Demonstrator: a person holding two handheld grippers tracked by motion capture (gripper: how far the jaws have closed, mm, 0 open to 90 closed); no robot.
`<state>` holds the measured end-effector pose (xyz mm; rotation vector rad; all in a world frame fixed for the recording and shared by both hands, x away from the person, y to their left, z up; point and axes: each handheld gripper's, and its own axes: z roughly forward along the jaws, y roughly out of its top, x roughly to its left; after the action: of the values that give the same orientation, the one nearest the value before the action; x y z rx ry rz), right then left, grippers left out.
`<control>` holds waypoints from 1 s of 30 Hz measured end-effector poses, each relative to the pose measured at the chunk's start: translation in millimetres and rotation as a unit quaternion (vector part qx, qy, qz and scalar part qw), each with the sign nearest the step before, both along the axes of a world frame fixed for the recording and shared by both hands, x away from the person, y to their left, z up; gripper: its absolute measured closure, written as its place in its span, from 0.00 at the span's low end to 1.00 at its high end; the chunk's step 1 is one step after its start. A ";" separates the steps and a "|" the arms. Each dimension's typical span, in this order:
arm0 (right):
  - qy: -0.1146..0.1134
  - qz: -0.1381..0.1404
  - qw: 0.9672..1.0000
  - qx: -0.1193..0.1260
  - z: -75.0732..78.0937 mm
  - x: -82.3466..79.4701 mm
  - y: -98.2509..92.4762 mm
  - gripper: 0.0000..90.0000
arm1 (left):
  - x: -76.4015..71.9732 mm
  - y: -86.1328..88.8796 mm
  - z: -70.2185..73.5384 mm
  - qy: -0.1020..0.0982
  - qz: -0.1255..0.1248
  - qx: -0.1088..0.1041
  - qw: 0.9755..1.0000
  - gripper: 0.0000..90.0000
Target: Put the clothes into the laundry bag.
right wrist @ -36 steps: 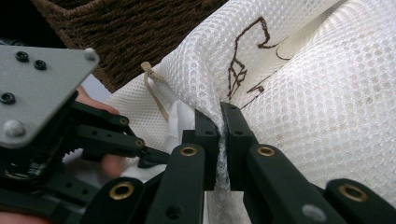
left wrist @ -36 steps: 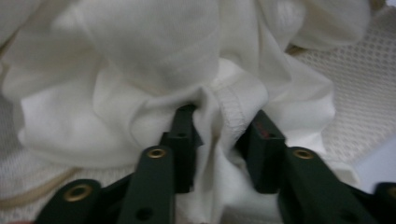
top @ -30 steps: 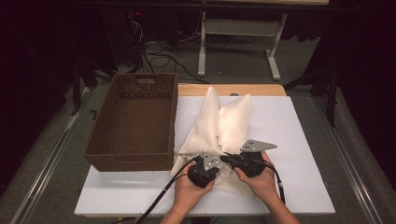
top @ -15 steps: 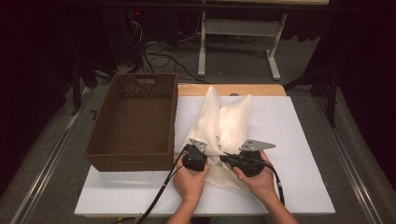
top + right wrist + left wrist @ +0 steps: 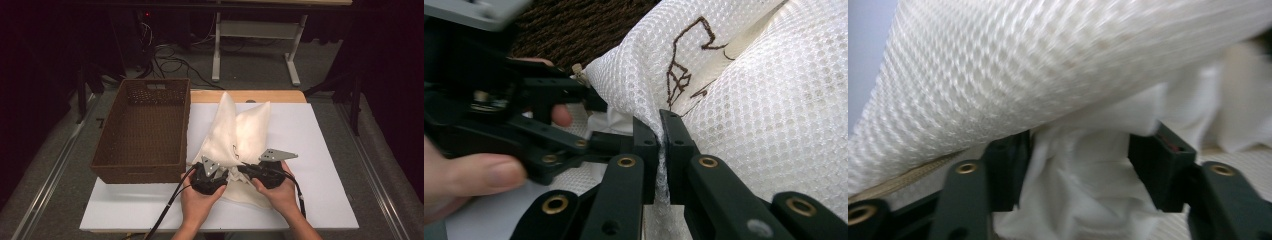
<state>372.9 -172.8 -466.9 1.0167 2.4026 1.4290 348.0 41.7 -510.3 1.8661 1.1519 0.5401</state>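
Looking down from the high view, a white mesh laundry bag [image 5: 235, 145] lies on the white table [image 5: 320, 150], its far end reaching toward the table's back edge and its near end bunched under the two grippers. A brown wicker basket [image 5: 145, 130] stands just beside the bag's left edge. The left gripper [image 5: 212, 175] and the right gripper [image 5: 250, 172] sit close together at the bag's near end, each in a hand, but from above the jaws are too small to judge.

The right gripper view settles that for the right gripper [image 5: 659, 135]: its jaws are pressed together on a fold of the mesh laundry bag [image 5: 764, 115], the netting squeezed into a thin ridge between the pads. Brown stitched lettering shows on the mesh just beyond the tips, and the left gripper [image 5: 589, 102] lies at the left, with the person's fingers [image 5: 489, 175] around it and the basket [image 5: 574, 25] behind.

The left gripper view gives the left gripper [image 5: 1078, 150] close up: its jaws have just been opening and stand spread, with soft white fabric [image 5: 1078, 180] bulging loosely between them and not clamped. A taut sheet of the mesh bag [image 5: 1038, 65] slopes over the tips, with a zip running along its lower edge at the left.
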 end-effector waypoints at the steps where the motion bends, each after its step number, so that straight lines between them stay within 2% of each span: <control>1: 0.000 0.000 1.000 0.000 0.0 0.0 0.0 0.98 | 0.0 0.0 0.0 0.000 0.000 0.000 1.000 0.45; 2: 0.000 0.000 1.000 0.000 0.3 -0.2 -0.1 0.98 | -6.8 4.7 4.4 -0.003 -0.009 -0.008 1.000 0.44; 3: 0.000 0.000 1.000 0.000 0.3 -0.2 -0.1 0.98 | -6.8 4.7 4.4 -0.003 -0.009 -0.008 1.000 0.44; 4: -0.001 -0.001 1.000 0.003 0.7 0.1 -0.4 0.98 | -13.5 7.1 5.5 0.010 -0.024 -0.015 1.000 0.44; 5: -0.001 -0.001 1.000 0.003 0.7 0.1 -0.4 0.98 | -13.5 7.1 5.5 0.010 -0.024 -0.015 1.000 0.45; 6: -0.001 0.000 1.000 0.002 1.2 0.3 -0.6 0.98 | -15.8 5.2 1.3 0.035 -0.046 -0.014 0.998 0.47; 7: -0.002 0.000 1.000 0.002 1.4 0.3 -0.5 0.98 | -15.8 5.2 1.3 0.035 -0.046 -0.014 0.998 0.48; 8: -0.002 0.000 1.000 0.002 1.6 0.3 -0.3 0.98 | -13.7 -0.2 -6.4 0.052 -0.052 0.018 0.997 0.50; 9: -0.003 0.000 1.000 0.003 1.6 0.4 0.0 0.98 | -13.7 -0.2 -6.4 0.052 -0.052 0.018 0.997 0.53; 10: -0.002 0.001 1.000 0.003 1.8 0.2 0.4 0.98 | -9.0 -5.6 -11.6 0.055 -0.040 0.040 0.997 0.57; 12: -0.002 0.001 1.000 0.001 2.3 -0.7 0.8 0.98 | -2.8 -8.9 -9.5 0.062 -0.028 0.032 0.997 0.70; 14: -0.003 0.001 1.000 0.001 2.7 -0.9 0.3 0.98 | 4.9 -13.7 -7.2 0.069 -0.035 0.027 0.997 0.78; 15: -0.004 0.001 1.000 0.002 2.8 -0.5 -0.1 0.98 | 8.3 -16.6 -6.0 0.073 -0.037 0.031 0.996 0.82; 17: -0.003 0.001 1.000 0.003 3.3 -0.2 -0.7 0.98 | 13.7 -21.2 -5.3 0.067 -0.048 0.046 0.996 0.89; 19: -0.003 0.000 1.000 0.002 3.6 -0.1 -1.0 0.98 | 15.4 -22.6 -6.2 0.065 -0.052 0.047 0.995 0.92; 20: -0.003 0.001 1.000 0.001 4.7 0.1 -1.9 0.98 | 17.4 -24.1 -7.3 0.053 -0.063 0.051 0.995 0.94; 21: -0.003 0.001 1.000 0.001 4.7 0.1 -1.9 0.98 | 17.4 -24.1 -7.3 0.053 -0.063 0.051 0.995 0.94; 23: -0.003 -0.001 1.000 0.000 5.4 1.0 -3.4 0.98 | 17.2 -28.0 -11.7 0.030 -0.075 0.062 0.995 0.95; 24: -0.001 -0.001 1.000 0.000 5.3 1.4 -3.8 0.98 | 17.8 -29.2 -12.0 0.028 -0.083 0.056 0.995 0.95; 25: -0.001 -0.003 1.000 0.002 4.6 1.8 -4.0 0.98 | 20.0 -30.0 -11.5 0.039 -0.086 0.038 0.995 0.95; 27: 0.000 -0.006 1.000 0.001 4.3 2.1 -3.6 0.98 | 23.0 -31.1 -10.5 0.052 -0.074 0.024 0.996 0.95; 30: 0.000 -0.008 1.000 0.001 5.0 2.4 -3.5 0.98 | 29.7 -35.9 -9.3 0.054 -0.048 0.024 0.997 0.95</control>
<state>375.3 -176.3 -461.9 1.0354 2.3872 1.4266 377.7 5.8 -519.6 2.0014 1.1225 0.4203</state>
